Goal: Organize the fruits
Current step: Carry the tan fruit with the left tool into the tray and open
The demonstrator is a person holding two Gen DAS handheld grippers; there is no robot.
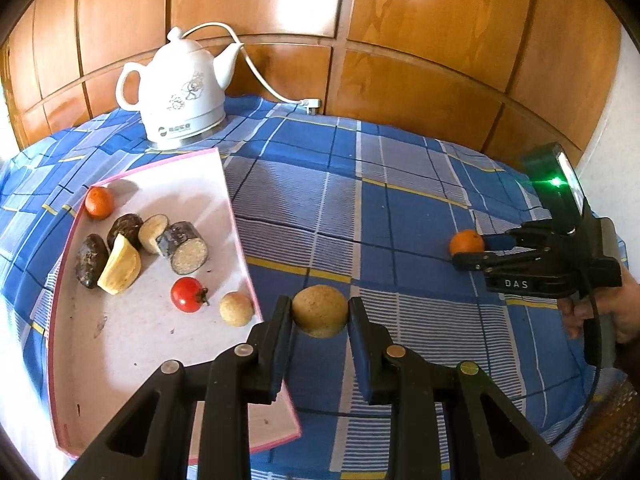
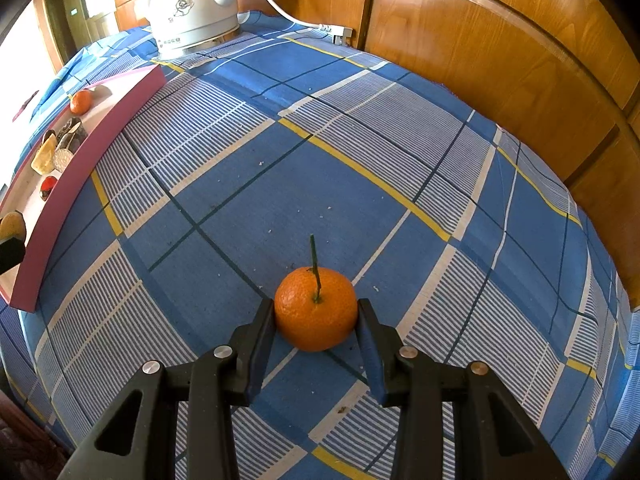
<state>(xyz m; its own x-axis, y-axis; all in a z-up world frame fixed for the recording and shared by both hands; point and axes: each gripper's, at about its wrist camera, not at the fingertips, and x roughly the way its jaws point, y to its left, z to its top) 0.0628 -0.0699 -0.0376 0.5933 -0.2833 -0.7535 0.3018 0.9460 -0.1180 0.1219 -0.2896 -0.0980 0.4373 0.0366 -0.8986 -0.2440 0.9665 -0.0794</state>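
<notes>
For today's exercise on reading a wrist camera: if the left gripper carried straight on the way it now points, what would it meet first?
The left gripper is shut on a round tan fruit, so that leads. Straight on, it would probably come down on the blue checked cloth, just right of the pink tray's rim, though depth is uncertain.

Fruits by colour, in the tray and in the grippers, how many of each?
Orange: 2, one in the tray, one in the right gripper
Tan: 2, one in the tray, one in the left gripper
Red: 1, the tomato
Total: 5
</notes>
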